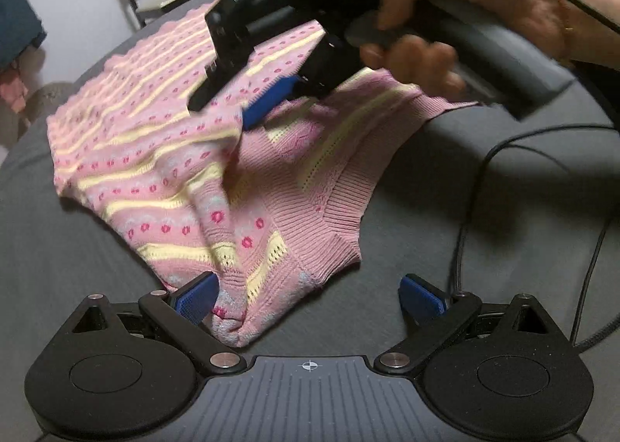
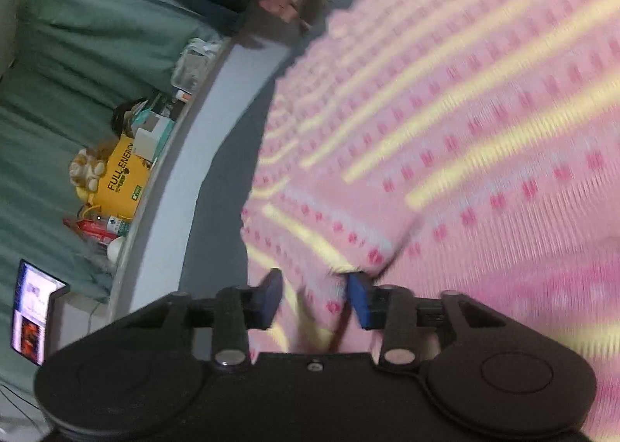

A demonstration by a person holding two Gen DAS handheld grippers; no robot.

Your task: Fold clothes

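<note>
The pink knitted top point(image 1: 186, 155) lies half folded on the grey bed point(image 1: 445, 186). The right gripper point(image 2: 314, 296) pinches a fold of it; thin knit could slip free if pulled quickly. The left gripper point(image 1: 306, 296) is wide open, gripping nothing, the hem beside one pad. Black cables point(image 1: 503, 155) trail nearby and might snag.
</note>
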